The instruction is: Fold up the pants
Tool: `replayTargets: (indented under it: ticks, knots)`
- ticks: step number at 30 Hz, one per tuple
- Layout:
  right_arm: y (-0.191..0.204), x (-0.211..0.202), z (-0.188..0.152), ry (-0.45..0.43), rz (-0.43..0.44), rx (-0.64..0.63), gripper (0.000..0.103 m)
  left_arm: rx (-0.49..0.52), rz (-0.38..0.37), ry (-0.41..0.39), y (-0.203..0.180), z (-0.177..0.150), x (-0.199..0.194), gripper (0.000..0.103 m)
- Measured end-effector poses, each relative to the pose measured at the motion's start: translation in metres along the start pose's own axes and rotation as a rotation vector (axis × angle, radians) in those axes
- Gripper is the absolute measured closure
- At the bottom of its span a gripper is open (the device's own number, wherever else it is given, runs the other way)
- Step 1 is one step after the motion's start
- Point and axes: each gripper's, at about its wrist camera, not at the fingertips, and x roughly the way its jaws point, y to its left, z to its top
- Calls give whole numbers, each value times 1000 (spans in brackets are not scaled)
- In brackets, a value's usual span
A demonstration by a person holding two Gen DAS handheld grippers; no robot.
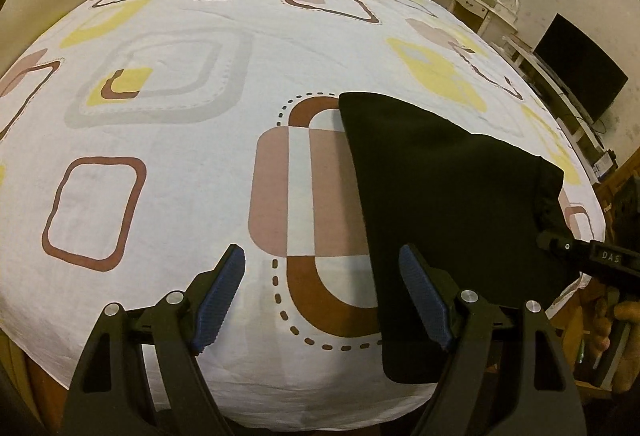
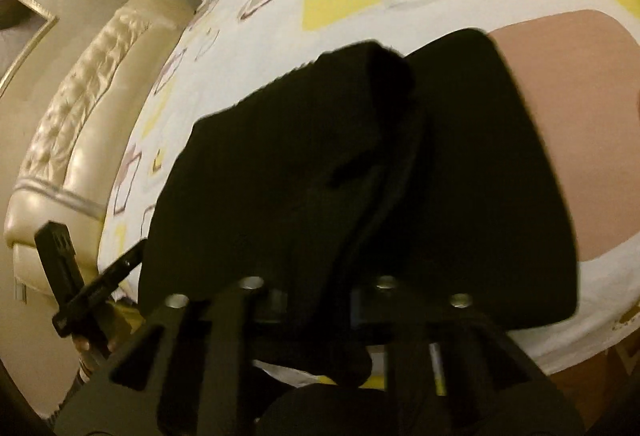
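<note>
Left wrist view shows my left gripper [image 1: 320, 300] gaping wide and empty beside the black pants [image 1: 452, 203], lower right on the bed sheet [image 1: 160, 139]. My right gripper [image 2: 316, 300] looks clamped on their near edge; I'd grab the other corner before lifting evenly.

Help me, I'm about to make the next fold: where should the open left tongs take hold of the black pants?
Probably the near left corner of the black pants, by the bed's front edge. The left tongs already straddle that long left edge, one finger over the cloth, one over bare sheet. Come in from the pants' left side, low, so one finger can slide under the flat edge.
</note>
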Motion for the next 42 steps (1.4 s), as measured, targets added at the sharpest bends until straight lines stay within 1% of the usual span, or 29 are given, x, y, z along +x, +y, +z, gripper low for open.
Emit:
replayTargets:
  ticks: [2,4,7,9,11,14,16,18,21,26,28,30,34,37,38,40,41,42]
  knots:
    - [12,-9,3,-16,-27,-59,90,4,2,-2,-1,0,0,25]
    - [21,-27,9,-52,-23,-100,90,9,-6,0,-2,0,-1,25]
    - [18,-52,17,-102,-19,-115,91,19,-31,-7,-8,0,-5,25]
    - [7,-63,22,-108,-44,-115,91,26,-41,-9,-14,0,-6,25]
    - [-7,-62,26,-95,-74,-107,91,41,-52,-7,-23,-1,-4,25]
    - [-28,-52,22,-68,-119,-92,91,66,-53,8,-34,-4,4,24]
    - [-40,-43,18,-66,-125,-68,91,69,-51,12,-37,-6,9,23]
    - [-53,-35,13,-66,-101,-30,91,64,-47,11,-38,-7,10,21]
    - [-67,-33,10,-85,-43,10,90,63,-46,21,-36,-6,15,19]
    - [-89,-34,6,-97,86,93,90,96,-28,25,-40,-8,22,19]
    - [-91,-35,5,-104,107,109,90,98,-25,23,-40,-9,23,17]
    - [-93,-38,5,-114,110,113,88,80,-38,31,-37,-9,24,16]
    - [-101,-49,-2,-145,115,134,85,14,-104,60,-24,-6,24,16]
    - [-111,-59,-7,-169,104,156,85,-5,-92,64,-16,-3,17,17]
    - [-114,-64,-9,-175,107,169,84,-17,-93,60,-11,-2,13,17]
    - [-119,-77,-12,-191,89,192,68,-33,-104,56,-4,-2,8,17]
    - [-122,-86,-14,-211,57,204,50,-47,-116,52,2,-1,4,17]
    - [-124,-93,-16,-230,55,211,41,-55,-126,51,4,-1,2,17]
